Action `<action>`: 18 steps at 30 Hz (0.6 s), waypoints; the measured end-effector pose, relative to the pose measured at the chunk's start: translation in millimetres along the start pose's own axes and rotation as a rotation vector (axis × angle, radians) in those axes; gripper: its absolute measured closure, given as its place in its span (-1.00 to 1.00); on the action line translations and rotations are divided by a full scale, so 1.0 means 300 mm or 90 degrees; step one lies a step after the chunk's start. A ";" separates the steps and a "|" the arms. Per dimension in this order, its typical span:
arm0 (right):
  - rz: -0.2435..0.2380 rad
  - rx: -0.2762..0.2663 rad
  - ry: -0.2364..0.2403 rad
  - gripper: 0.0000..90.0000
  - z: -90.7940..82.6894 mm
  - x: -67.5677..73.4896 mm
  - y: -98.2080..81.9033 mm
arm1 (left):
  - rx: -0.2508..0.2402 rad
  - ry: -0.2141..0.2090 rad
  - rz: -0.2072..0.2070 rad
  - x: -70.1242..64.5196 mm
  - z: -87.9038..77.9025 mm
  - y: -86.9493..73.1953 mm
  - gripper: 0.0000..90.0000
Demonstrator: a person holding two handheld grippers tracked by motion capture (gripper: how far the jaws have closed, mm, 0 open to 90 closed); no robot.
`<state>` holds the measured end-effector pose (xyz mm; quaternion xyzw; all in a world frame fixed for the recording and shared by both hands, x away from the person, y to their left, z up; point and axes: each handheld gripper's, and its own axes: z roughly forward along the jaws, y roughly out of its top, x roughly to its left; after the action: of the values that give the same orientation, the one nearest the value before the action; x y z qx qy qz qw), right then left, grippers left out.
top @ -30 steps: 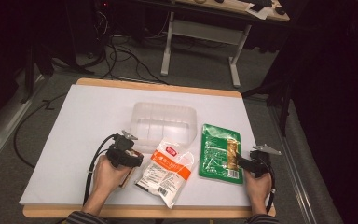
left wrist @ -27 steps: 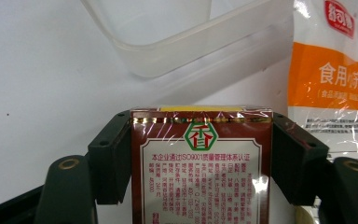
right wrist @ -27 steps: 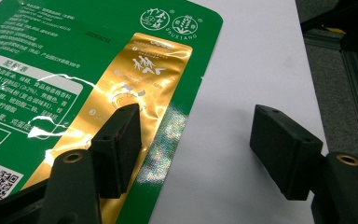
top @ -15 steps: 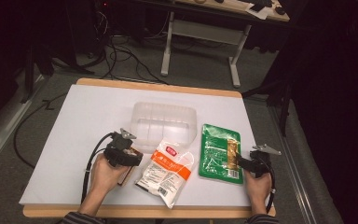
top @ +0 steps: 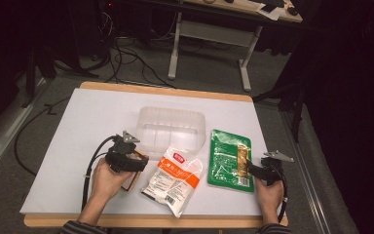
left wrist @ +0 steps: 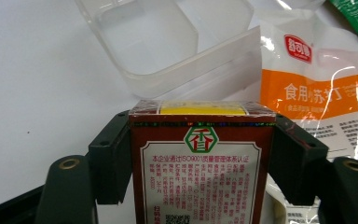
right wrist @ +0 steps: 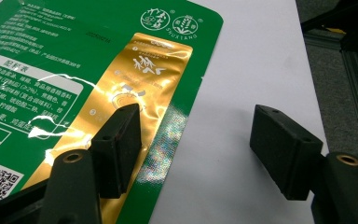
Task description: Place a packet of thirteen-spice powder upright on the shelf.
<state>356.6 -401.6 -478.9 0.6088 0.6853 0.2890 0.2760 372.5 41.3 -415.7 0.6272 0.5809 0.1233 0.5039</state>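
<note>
I have the red box (left wrist: 200,172) clamped between the pads of my left gripper (top: 135,163), its yellow-topped end pointing away from that gripper toward the clear tray (left wrist: 168,46) just ahead, with the orange pouch (left wrist: 317,93) off to its right. Over the last second almost nothing has shifted: the box has stayed in the same grip, low over the tabletop (top: 78,131), so I judge the carry to the tray is not yet begun. My right gripper (right wrist: 196,140) stays wide open and empty, one pad above the green packet (right wrist: 51,70).
</note>
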 end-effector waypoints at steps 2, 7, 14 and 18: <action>0.001 0.000 0.000 -0.23 0.000 0.000 0.000 | 0.000 -0.001 0.001 0.000 0.000 0.000 -0.28; -0.002 -0.001 0.000 -0.23 0.000 0.000 0.000 | -0.003 -0.007 -0.001 -0.001 -0.001 0.003 -0.28; -0.002 0.000 0.000 -0.23 0.000 0.000 0.000 | -0.011 -0.007 0.010 -0.005 -0.005 0.017 -0.28; -0.002 0.000 0.000 -0.23 0.000 0.000 0.000 | -0.015 -0.012 0.016 -0.011 -0.007 0.027 -0.28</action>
<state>356.7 -401.7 -479.0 0.6076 0.6862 0.2887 0.2768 374.9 41.0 -407.1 0.6296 0.5671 0.1305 0.5148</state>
